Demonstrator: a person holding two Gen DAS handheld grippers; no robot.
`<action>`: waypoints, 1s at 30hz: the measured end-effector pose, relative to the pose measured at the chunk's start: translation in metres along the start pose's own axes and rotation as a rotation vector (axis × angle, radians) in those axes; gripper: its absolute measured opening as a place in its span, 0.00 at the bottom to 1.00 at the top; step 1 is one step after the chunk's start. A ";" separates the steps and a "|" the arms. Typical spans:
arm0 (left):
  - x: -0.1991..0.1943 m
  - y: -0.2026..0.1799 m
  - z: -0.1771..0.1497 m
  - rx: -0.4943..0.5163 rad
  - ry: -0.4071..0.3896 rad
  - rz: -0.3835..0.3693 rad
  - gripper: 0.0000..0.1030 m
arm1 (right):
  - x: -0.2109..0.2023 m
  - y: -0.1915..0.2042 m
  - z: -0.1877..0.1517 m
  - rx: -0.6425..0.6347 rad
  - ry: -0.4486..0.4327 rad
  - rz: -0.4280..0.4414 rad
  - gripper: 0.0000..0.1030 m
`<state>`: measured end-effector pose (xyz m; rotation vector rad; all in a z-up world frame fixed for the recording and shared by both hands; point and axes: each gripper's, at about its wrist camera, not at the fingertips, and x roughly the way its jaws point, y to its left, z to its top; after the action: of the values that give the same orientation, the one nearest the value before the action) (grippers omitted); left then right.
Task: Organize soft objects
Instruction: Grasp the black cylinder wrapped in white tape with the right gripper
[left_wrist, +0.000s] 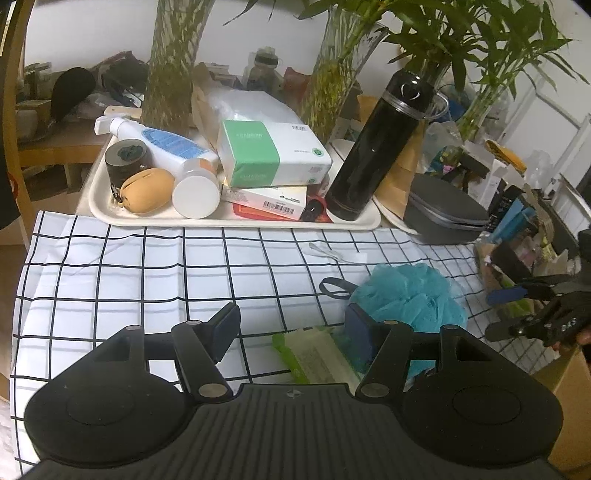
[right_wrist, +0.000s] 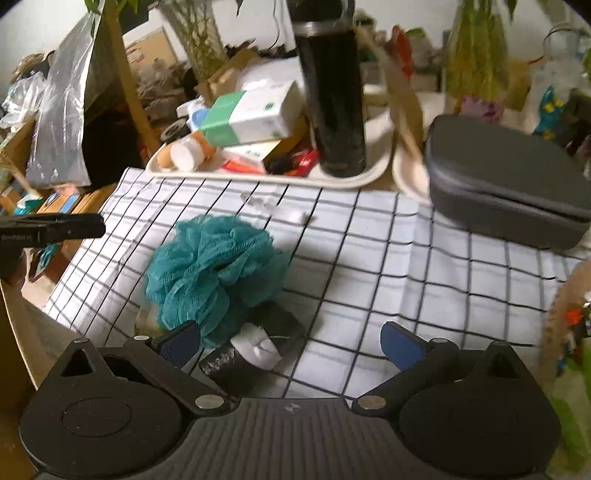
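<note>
Your left tool (left_wrist: 291, 325) is spread and pinches nothing; a flat green-and-white plastic wipes packet (left_wrist: 314, 350) lies on the cloth between its pads, so you look lined up to take that first. Your right tool (right_wrist: 291, 341) is spread wide too, empty, hanging over a small black-and-white pouch (right_wrist: 255, 350) at the near edge. Just beyond both sits the teal mesh bath pouf (right_wrist: 214, 273), touching the packet and pouch; the soft things are bunched here, likely so either hand can reach. All rest on a white cloth with black grid lines (left_wrist: 147, 266) covering the bench. Farther back, a cream plastic tray (left_wrist: 99, 206) holds hard clutter: a tall black flask (left_wrist: 373, 147), a green-and-white tissue box (left_wrist: 269, 155), a white spray bottle (left_wrist: 162, 142). A dark grey zip case (right_wrist: 506, 181) sits beside it.
</note>
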<state>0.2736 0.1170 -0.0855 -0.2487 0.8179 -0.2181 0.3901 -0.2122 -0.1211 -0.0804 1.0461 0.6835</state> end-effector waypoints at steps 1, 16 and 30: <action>0.000 0.000 0.000 0.000 0.002 0.002 0.60 | 0.005 -0.001 0.000 0.001 0.019 0.009 1.00; 0.000 0.004 0.001 -0.023 0.017 -0.017 0.60 | 0.075 0.001 -0.003 0.068 0.248 0.188 0.69; -0.002 -0.012 0.007 0.045 0.002 0.141 0.60 | 0.057 0.012 -0.002 -0.178 0.222 -0.212 0.53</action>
<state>0.2765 0.1072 -0.0763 -0.1477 0.8280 -0.1048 0.3998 -0.1765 -0.1656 -0.4235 1.1675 0.5818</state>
